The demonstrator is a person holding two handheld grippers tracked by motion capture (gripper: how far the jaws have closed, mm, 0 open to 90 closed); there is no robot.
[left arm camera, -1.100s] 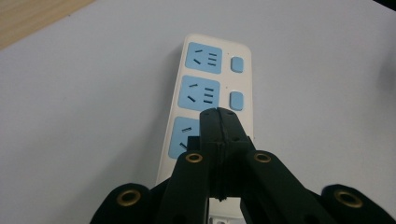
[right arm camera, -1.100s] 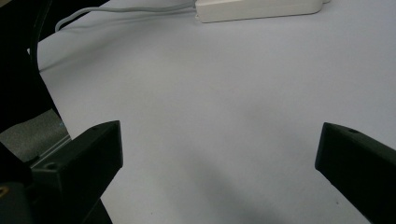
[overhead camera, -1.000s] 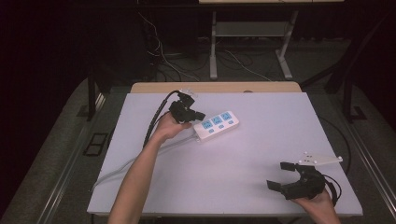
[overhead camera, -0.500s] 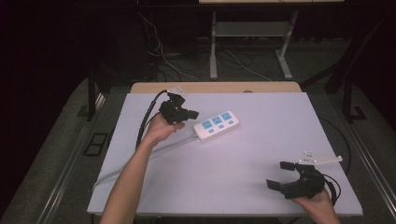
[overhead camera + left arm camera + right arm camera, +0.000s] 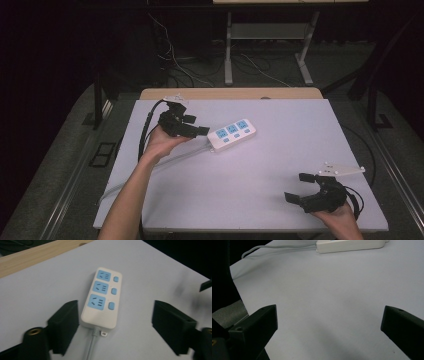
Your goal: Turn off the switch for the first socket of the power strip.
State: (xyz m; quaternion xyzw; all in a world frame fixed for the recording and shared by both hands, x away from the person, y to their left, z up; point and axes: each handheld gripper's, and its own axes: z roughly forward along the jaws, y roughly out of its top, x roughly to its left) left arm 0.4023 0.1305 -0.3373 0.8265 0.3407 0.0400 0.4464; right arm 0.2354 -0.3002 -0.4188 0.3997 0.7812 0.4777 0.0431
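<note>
Left tool agape before power strip

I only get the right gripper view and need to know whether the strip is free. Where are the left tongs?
Observer: The left tongs are at the strip's cable end. Their jaws have just been opening; that end lies in the gap, and no pad presses on it.
Operator: Which face of the strip is up?
Observer: The socket face: three blue sockets in a row, each with a blue button beside it.
Operator: Anything plugged in?
Observer: No, all three sockets are bare.
</note>
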